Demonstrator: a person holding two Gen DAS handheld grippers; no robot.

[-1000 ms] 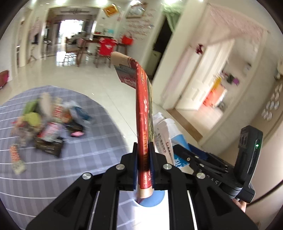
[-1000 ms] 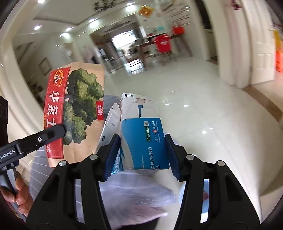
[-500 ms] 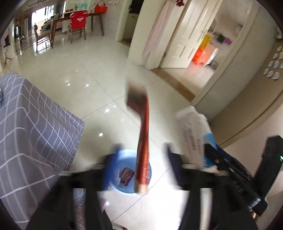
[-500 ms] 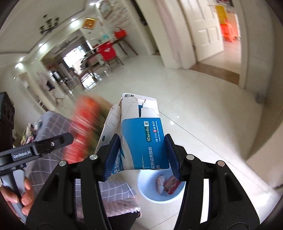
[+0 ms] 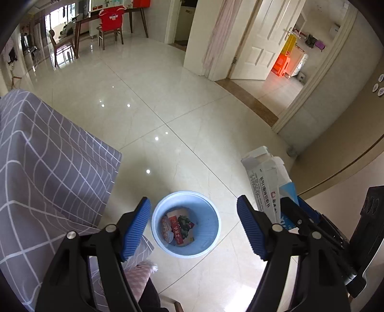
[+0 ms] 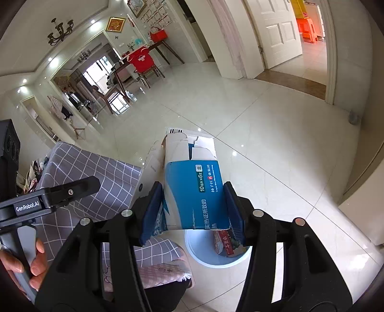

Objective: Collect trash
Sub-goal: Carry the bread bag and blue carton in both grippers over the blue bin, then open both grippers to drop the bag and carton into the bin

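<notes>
Over the round pale-blue plastic bin (image 5: pixel 186 223) on the glossy tile floor (image 5: pixel 168 115), the left gripper (image 5: pixel 193 224) has just opened, its fingers empty, while the right gripper (image 6: pixel 192 213) clamps a torn blue-and-white cardboard box (image 6: pixel 194 187).

1. One light blue waste bin (image 5: pixel 186 224) on the tiled floor.
2. At least three discarded packets inside it, one a red packet (image 5: pixel 177 230); the exact number cannot be told.
3. One blue-and-white carton (image 6: pixel 195 189).
4. Two handheld grippers: left gripper (image 5: pixel 193 228), right gripper (image 6: pixel 192 211).
5. One grey checked tablecloth (image 5: pixel 48 163).
6. One red-draped chair (image 5: pixel 111 22).
</notes>
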